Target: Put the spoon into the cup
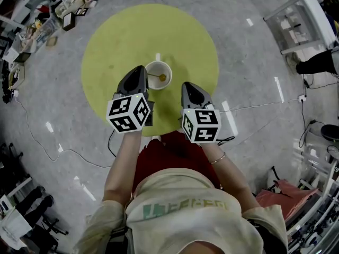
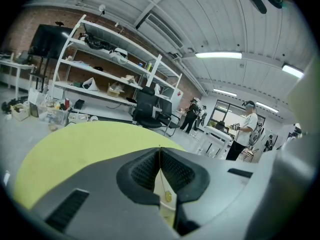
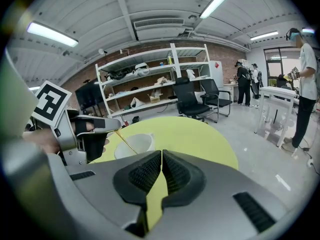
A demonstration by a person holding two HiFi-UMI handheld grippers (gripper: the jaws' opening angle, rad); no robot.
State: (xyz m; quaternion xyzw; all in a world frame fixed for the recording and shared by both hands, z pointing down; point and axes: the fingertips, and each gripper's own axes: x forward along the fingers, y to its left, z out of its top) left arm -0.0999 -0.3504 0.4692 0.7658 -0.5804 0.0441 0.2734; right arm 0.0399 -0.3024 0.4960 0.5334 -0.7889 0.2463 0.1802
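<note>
A white cup stands in the middle of the round yellow-green table. A thin gold spoon slants down with its bowl inside the cup. My left gripper, at the cup's left rim, is shut on the spoon's handle. In the left gripper view the jaws pinch the thin handle, and the spoon's bowl hangs below over the cup. My right gripper sits right of the cup, shut and empty. The right gripper view shows the cup, the spoon and the left gripper.
Grey floor surrounds the table. Shelving and black office chairs stand beyond it. People stand near white tables at the right. Cables trail across the floor, and clutter lies at the upper left.
</note>
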